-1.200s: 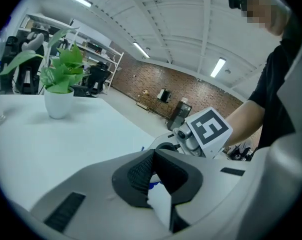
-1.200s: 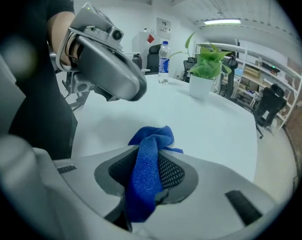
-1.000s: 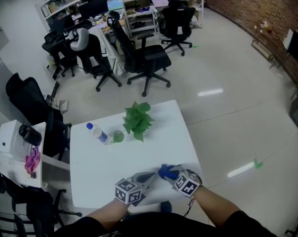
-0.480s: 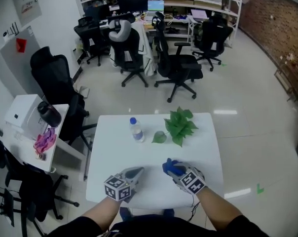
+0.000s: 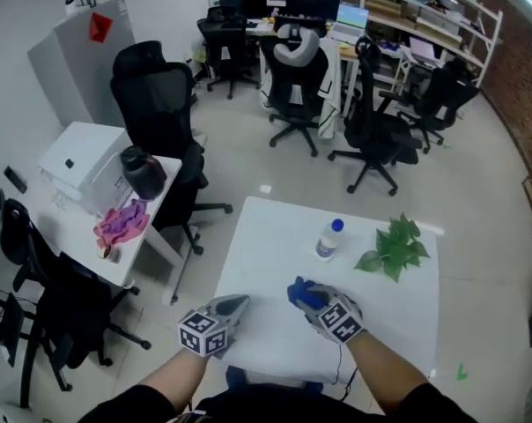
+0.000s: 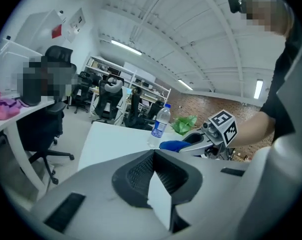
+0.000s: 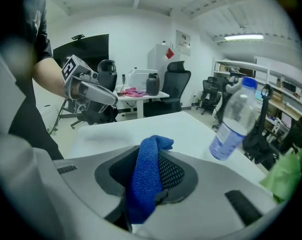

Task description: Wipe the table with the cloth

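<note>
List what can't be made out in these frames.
- Bottle label print: too small in head view, blurred in right gripper view.
- Cloth lower end: right gripper view, hidden inside the right hand-held gripper.
- Table near edge: head view, partly covered by the forearms.

A clear water bottle (image 5: 328, 239) with a blue cap stands upright, and just to its right is a leafy green plant (image 5: 394, 248). Off to the left there's a white side table (image 5: 156, 217) carrying a white box (image 5: 79, 159), a black jug (image 5: 144, 173) and a crumpled pink rag (image 5: 122, 223). A black office chair (image 5: 156, 104) is pushed up behind it. More black office chairs (image 5: 378, 132) are scattered across the shiny floor, one draped with a white garment (image 5: 299, 73). Shelving (image 5: 424, 26) lines the back wall, and a red sign (image 5: 100, 26) hangs on a grey cabinet.
</note>
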A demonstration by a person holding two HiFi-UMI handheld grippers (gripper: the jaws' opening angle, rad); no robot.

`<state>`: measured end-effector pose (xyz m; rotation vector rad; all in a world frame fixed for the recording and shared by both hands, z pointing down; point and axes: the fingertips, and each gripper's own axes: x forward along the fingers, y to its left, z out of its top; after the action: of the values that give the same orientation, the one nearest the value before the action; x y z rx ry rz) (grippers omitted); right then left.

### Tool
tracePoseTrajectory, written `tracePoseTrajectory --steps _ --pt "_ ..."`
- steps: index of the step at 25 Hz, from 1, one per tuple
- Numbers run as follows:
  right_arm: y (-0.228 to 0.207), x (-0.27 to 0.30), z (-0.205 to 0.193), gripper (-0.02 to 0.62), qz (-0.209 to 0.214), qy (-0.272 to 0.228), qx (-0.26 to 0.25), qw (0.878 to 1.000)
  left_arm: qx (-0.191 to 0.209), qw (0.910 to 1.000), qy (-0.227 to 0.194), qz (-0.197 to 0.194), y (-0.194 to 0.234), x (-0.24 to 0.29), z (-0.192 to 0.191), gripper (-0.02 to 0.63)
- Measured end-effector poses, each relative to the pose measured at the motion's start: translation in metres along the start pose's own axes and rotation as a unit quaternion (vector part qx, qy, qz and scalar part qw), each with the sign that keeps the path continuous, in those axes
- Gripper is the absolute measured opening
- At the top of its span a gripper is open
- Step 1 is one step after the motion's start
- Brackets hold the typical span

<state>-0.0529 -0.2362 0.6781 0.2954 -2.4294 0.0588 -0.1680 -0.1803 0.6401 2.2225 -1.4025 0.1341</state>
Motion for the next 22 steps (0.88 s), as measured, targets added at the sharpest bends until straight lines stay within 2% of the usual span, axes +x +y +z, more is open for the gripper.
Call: tracePoseTrajectory --steps 7,10,13,15,19,22 --pt "0.035 0.090 0.065 0.101 0.035 0.015 -0.033 0.999 -0.027 0.9990 -0.014 0.032 0.069 -0.069 -0.004 -0.005" --pt "0.045 0.120 0.080 0.101 0.045 0.026 -0.025 0.998 -0.037 0.9984 -0.018 0.038 0.088 -0.091 -0.009 -0.005" --pt "0.051 0.144 0.088 0.101 0.054 0.047 0.001 0.997 -0.045 0.9979 -0.022 0.042 0.102 -0.109 -0.012 -0.005" --pt "0.052 0.156 0.089 0.101 0.056 0.067 -0.001 0.996 -0.050 0.9974 -0.026 0.044 0.109 -0.119 -0.013 -0.005" --pt "0.052 0.175 0.087 0.101 0.060 0.107 -0.038 0.992 -0.058 0.9966 -0.033 0.049 0.121 -0.137 -0.018 -0.005" --pt "0.053 0.182 0.080 0.101 0.077 0.145 -0.080 0.983 -0.063 0.9960 -0.036 0.052 0.128 -0.148 -0.022 -0.005"
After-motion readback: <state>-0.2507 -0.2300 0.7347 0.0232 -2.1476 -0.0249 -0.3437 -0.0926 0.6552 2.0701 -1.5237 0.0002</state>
